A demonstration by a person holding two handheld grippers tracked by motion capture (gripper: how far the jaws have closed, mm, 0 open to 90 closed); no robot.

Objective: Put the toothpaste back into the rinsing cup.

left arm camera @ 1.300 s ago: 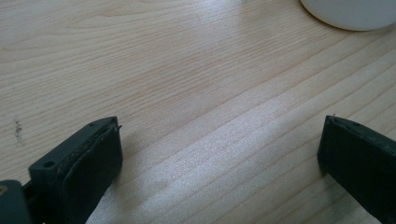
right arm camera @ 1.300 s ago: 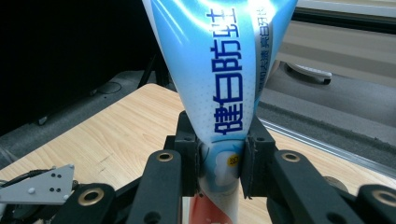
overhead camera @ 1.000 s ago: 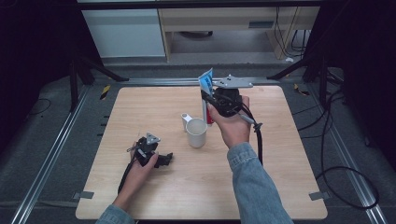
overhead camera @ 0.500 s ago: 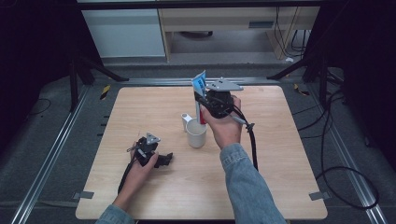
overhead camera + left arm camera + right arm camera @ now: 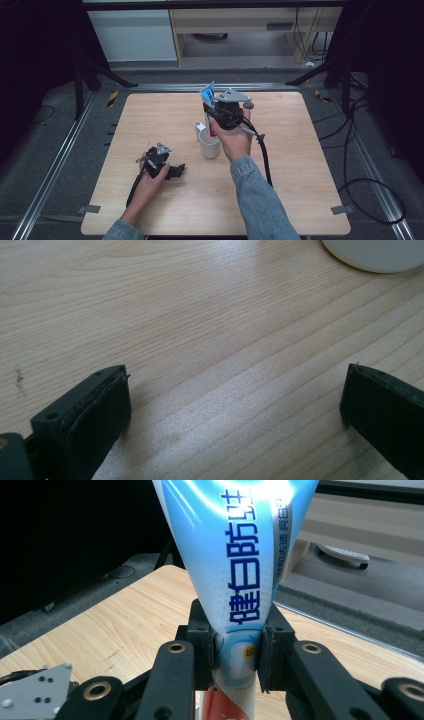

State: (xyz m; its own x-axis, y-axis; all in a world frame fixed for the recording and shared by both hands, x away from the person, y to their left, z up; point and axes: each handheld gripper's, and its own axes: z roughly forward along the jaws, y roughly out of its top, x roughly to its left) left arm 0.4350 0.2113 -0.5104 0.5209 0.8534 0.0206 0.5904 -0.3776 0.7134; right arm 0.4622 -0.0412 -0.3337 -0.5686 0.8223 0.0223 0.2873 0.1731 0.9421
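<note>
- The right gripper (image 5: pixel 212 111) squeezes a soft blue and white toothpaste tube with a red lower end (image 5: pixel 235 580). Its two black jaws pinch the tube tight from both sides.
- The flat blue end of the tube (image 5: pixel 207 93) sticks up above this gripper. The red end points down, under the jaws.
- A round white plastic cup (image 5: pixel 210 145) stands right below this gripper, on the light wooden table (image 5: pixel 310 165). A small white thing (image 5: pixel 199 127) stands just beside the cup; I cannot tell what it is.
- The left gripper (image 5: pixel 175 170) rests low on the table, well apart from the cup. Its jaws stand wide open with nothing between them, only bare wood.
- The step in hand looks like putting the tube into the cup, red end first.
- Next, the right gripper likely needs to go straight down, so the red end slips inside the rim and does not bump it. A bump could tip the light cup.
- Once the tube rests inside, the jaws can let go.
</note>
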